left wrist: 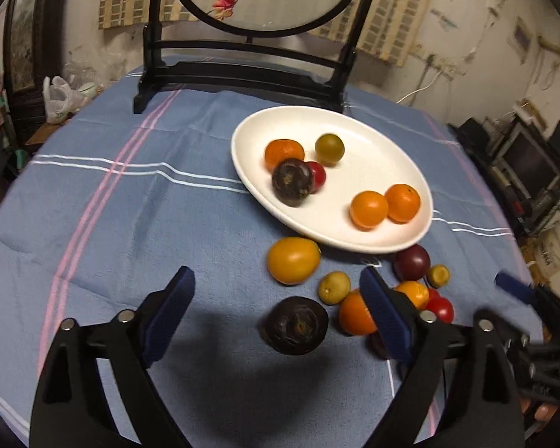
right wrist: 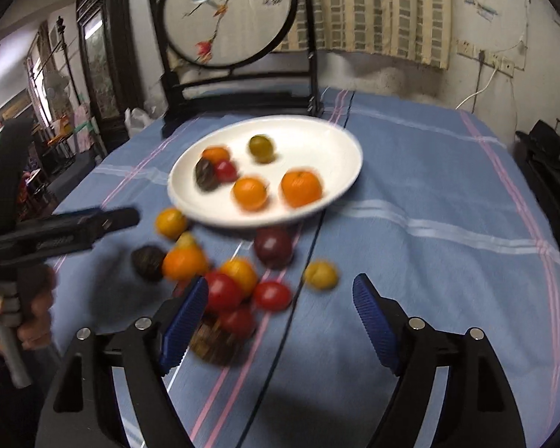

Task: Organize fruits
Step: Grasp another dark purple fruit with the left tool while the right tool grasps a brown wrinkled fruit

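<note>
Fruits partly sorted: six lie on the white plate [left wrist: 403,239] at centre frame, the rest cluster on the blue tabletop [left wrist: 130,224] below its rim. Left claw [left wrist: 276,313] and right claw [right wrist: 280,317] both stand released, nothing between the pads. Step in hand, judged: between placements. Next move calls for centring on one loose fruit, such as the dark passion fruit [left wrist: 295,330], before clenching.

Left gripper [left wrist: 276,280]: angled downward, blue-padded fingers [left wrist: 175,298] spread wide, nothing between the pads. Right gripper [right wrist: 280,291]: same downward tilt, fingers [right wrist: 373,317] apart, pads clear of contact. In the right wrist view, a hand [right wrist: 33,313] grips the left gripper's handle.
</note>
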Motion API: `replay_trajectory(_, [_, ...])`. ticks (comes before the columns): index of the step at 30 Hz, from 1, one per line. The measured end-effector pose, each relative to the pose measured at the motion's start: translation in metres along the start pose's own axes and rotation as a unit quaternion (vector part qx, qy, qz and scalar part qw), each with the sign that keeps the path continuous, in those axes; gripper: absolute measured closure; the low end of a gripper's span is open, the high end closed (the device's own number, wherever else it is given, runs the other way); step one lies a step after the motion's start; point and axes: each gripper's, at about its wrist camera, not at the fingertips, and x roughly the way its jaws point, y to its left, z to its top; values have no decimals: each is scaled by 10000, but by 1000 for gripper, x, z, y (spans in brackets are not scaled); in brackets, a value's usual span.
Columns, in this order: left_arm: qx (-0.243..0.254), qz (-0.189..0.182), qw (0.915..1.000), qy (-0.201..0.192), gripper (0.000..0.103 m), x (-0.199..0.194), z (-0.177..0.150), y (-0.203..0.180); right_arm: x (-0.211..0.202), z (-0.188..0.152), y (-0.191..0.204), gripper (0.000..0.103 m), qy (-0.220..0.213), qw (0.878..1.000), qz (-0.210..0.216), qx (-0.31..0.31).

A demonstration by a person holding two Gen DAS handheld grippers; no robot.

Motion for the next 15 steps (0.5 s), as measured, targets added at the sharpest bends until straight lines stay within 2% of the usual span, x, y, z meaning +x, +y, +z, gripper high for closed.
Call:
replay_trajectory(2, [-145, 49, 9998, 101, 14, 8, -6, 7, -2, -13, 8, 22, 53, 9999, -4, -116])
replay_trajectory(3, [-187, -56, 9996, 210, 14, 10, -5, 9, -1, -19, 13, 22, 101, 9998, -48, -173])
replay_trajectory(5, [-187, -180, 9996, 106, 14, 6, -4, 11, 3, -27, 18, 22, 255, 9995, -56, -189])
replay_trajectory(7, [-142, -12, 9999, 53, 14, 6, -5, 11, 9, -35, 25, 22, 391, 9990, -66, -182])
replay_trajectory(11, [-167, 13, 9998, 105, 14, 8, -7, 10, 18, -37, 37, 22, 460, 9987, -111, -197])
replay_trajectory(15, [21, -1, 9999, 114, 14, 7, -10, 2, 36, -32, 49, 22, 658, 9970, -328, -253])
